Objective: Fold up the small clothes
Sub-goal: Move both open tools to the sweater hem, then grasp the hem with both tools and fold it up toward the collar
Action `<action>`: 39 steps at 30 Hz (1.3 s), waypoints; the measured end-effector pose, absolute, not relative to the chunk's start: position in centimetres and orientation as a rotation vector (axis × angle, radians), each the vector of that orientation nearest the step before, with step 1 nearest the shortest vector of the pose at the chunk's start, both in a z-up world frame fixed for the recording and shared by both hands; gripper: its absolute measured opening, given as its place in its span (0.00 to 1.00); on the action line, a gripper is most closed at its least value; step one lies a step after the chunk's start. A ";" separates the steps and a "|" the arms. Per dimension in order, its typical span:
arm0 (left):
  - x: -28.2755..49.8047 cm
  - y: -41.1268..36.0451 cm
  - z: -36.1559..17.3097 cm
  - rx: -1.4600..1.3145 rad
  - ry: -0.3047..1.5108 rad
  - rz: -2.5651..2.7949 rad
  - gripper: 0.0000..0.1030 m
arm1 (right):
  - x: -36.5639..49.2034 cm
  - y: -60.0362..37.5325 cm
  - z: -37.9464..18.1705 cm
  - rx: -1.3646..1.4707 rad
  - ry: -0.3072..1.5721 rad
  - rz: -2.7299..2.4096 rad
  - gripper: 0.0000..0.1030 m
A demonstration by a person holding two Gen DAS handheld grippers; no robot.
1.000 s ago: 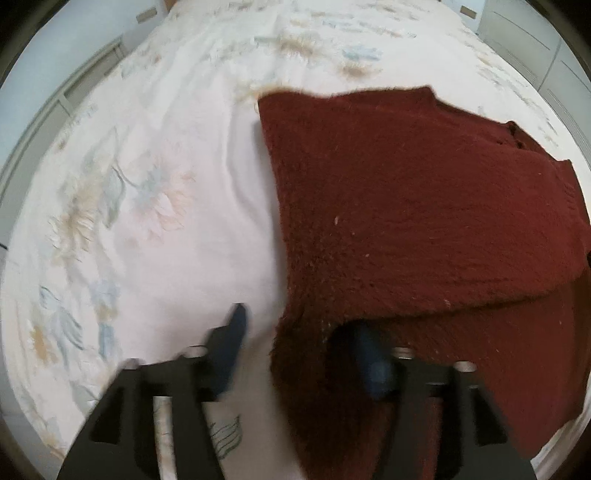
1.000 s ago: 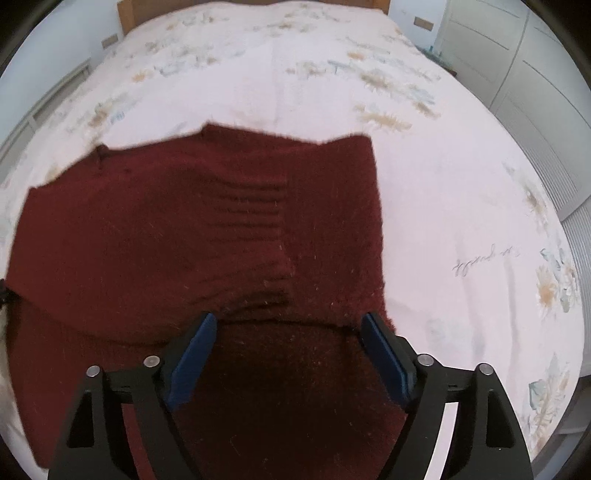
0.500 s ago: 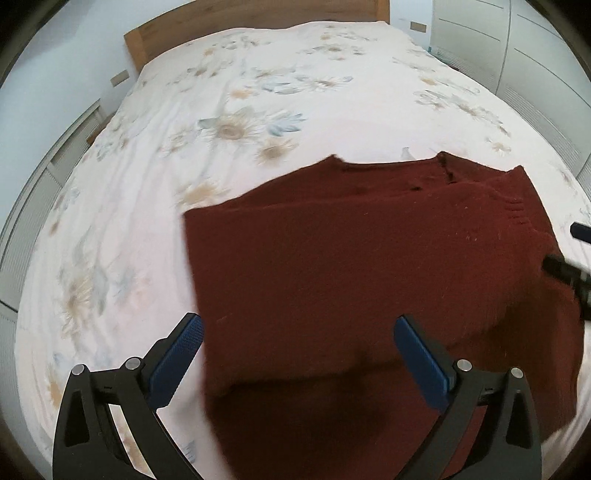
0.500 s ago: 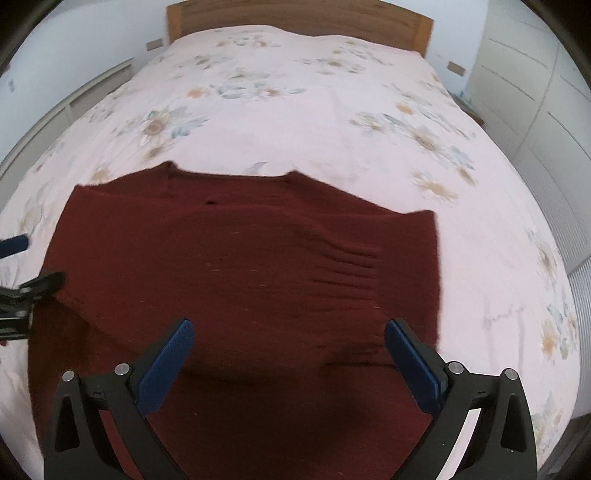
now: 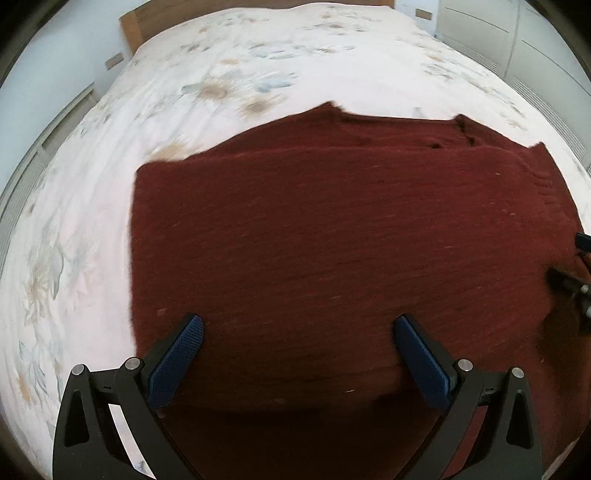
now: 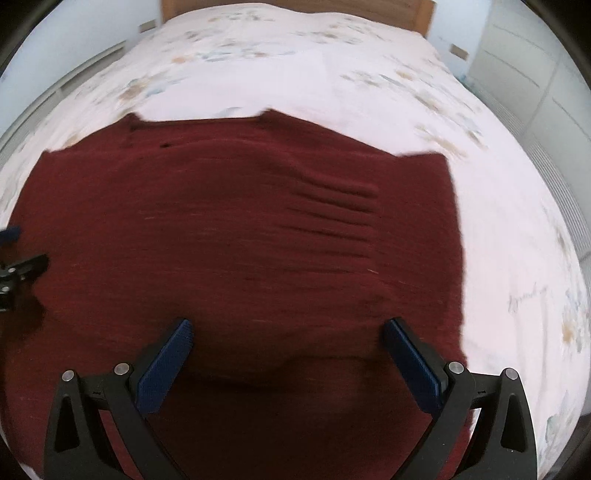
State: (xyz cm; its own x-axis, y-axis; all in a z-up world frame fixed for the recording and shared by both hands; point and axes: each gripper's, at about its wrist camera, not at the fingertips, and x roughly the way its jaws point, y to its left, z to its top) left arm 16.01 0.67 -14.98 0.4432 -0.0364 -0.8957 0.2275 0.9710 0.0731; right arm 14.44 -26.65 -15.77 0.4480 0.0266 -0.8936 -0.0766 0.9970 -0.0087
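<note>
A dark red knit sweater (image 5: 332, 240) lies flat on the bed, with a sleeve folded across its body; the ribbed cuff (image 6: 332, 221) shows in the right wrist view. The sweater (image 6: 221, 240) fills the middle of that view too. My left gripper (image 5: 298, 328) is open and empty, hovering above the sweater's near left part. My right gripper (image 6: 288, 330) is open and empty above the near right part. Each gripper shows at the edge of the other's view: the right gripper (image 5: 576, 280) and the left gripper (image 6: 14, 266).
The bed (image 5: 258, 66) has a white floral cover and a wooden headboard (image 6: 295, 5) at the far end. White wardrobes (image 5: 517, 40) stand at the right. A wall and low white units (image 5: 44, 140) run along the left.
The left gripper has let go of the sweater's edge and opened wide. Both grippers have risen and pulled back, so more of the sweater and bed shows.
</note>
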 end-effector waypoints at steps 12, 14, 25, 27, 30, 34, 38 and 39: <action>16.5 3.5 -12.9 0.073 1.154 -0.193 0.99 | 12.0 -29.9 -13.1 -0.026 1.069 0.052 1.00; 15.4 4.1 -11.5 0.066 1.144 -0.192 0.99 | 10.1 -30.5 -11.8 -0.001 1.069 0.060 1.00; 4.0 5.9 -11.7 0.039 1.214 -0.157 0.99 | 0.3 -34.1 -12.9 0.078 1.153 0.002 1.00; 2.4 6.1 -12.3 0.020 1.238 -0.142 0.99 | -1.6 -34.7 -13.7 0.088 1.170 -0.007 1.00; 0.4 6.6 -13.2 -0.014 1.265 -0.129 0.99 | -3.6 -35.2 -15.2 0.106 1.197 -0.027 1.00; -1.1 6.4 -14.5 -0.060 1.312 -0.134 0.99 | -5.8 -35.7 -16.4 0.103 1.220 -0.055 1.00; -1.4 4.9 -15.6 -0.055 1.358 -0.173 0.97 | -7.0 -35.7 -17.1 0.120 1.230 -0.036 0.99; -1.5 4.2 -15.8 -0.043 1.361 -0.187 0.94 | -7.2 -35.6 -17.2 0.121 1.232 -0.034 0.98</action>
State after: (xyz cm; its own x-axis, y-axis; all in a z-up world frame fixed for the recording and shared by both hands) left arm -1.54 4.23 -15.75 0.1958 -0.1585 -0.9677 0.1083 0.9843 -0.1393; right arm -7.21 -35.65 -17.25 0.3325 0.0397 -0.9423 0.0913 0.9931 0.0740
